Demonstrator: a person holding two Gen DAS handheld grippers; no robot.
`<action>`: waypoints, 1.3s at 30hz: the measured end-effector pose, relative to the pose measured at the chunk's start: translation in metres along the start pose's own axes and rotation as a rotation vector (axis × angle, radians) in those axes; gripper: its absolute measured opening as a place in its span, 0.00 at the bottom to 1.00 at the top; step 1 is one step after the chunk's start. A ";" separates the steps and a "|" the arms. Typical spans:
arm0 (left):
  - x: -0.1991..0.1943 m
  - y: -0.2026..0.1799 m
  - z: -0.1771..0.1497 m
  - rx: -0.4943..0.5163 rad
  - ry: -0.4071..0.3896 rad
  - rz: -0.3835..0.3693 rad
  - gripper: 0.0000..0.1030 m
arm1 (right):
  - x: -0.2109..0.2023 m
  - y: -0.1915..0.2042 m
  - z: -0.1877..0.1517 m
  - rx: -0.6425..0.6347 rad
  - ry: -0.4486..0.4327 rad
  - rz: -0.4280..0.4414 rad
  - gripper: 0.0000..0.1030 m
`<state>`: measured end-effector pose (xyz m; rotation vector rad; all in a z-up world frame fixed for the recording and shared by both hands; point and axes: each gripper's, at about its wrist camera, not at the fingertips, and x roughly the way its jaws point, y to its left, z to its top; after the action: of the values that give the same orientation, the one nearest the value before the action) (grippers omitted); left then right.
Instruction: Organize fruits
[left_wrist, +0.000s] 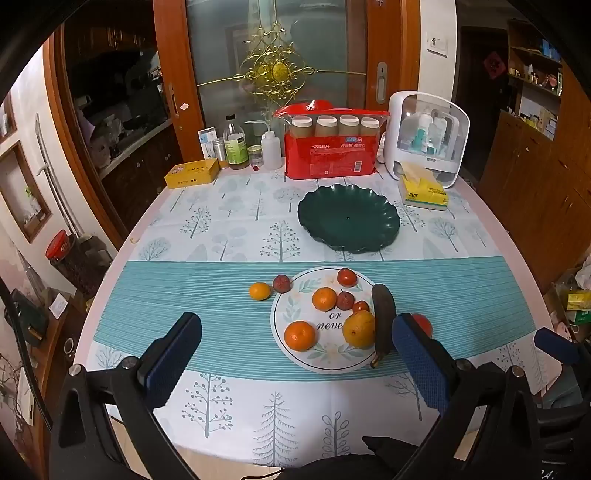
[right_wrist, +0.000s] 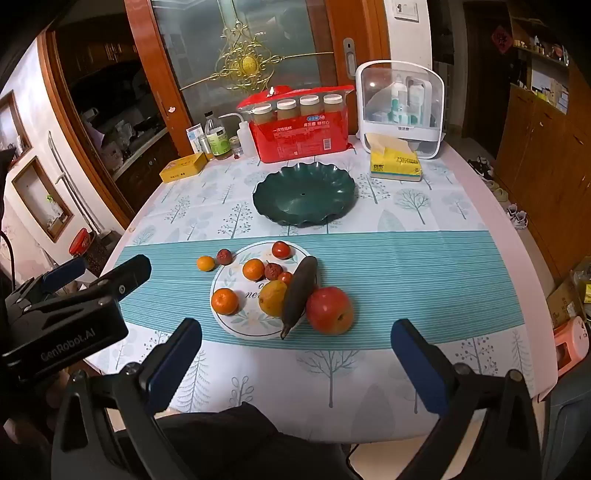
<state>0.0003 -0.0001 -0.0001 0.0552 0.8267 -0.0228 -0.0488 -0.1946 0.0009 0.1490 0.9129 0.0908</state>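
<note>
A white patterned plate (left_wrist: 291, 343) (right_wrist: 236, 325) holds oranges (left_wrist: 300, 335) (right_wrist: 224, 301), a yellow pear (left_wrist: 359, 328) (right_wrist: 272, 297), small red fruits (left_wrist: 346, 277) and a blackened banana (left_wrist: 383, 321) (right_wrist: 300, 293) on its right rim. A red apple (right_wrist: 329, 310) lies right of the plate. A small orange (left_wrist: 259, 291) (right_wrist: 205, 263) and a dark red fruit (left_wrist: 282, 283) (right_wrist: 224, 256) lie left of it. An empty dark green scalloped dish (left_wrist: 349, 218) (right_wrist: 303, 194) sits behind. My left gripper (left_wrist: 295, 354) and right gripper (right_wrist: 295, 354) are open and empty, held near the table's front edge.
Along the back stand a red package with jars (left_wrist: 330, 155), bottles (left_wrist: 235, 144), a yellow tin (left_wrist: 192, 173), a yellow tissue pack (left_wrist: 423, 190) and a white cosmetics case (left_wrist: 428, 133). Wooden cabinets flank the table. The left gripper body shows in the right wrist view (right_wrist: 66, 317).
</note>
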 end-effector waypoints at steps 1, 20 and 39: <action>0.000 0.000 0.000 -0.002 -0.001 -0.002 0.99 | 0.000 0.000 0.000 0.003 0.001 0.003 1.00; 0.000 0.000 0.000 -0.003 -0.002 -0.005 0.99 | 0.005 0.001 0.001 0.002 0.007 0.001 1.00; 0.009 0.007 -0.008 -0.012 0.022 -0.025 0.99 | 0.010 0.007 0.000 0.002 0.017 -0.005 1.00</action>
<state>0.0013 0.0078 -0.0117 0.0337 0.8500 -0.0413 -0.0424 -0.1867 -0.0060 0.1484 0.9299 0.0869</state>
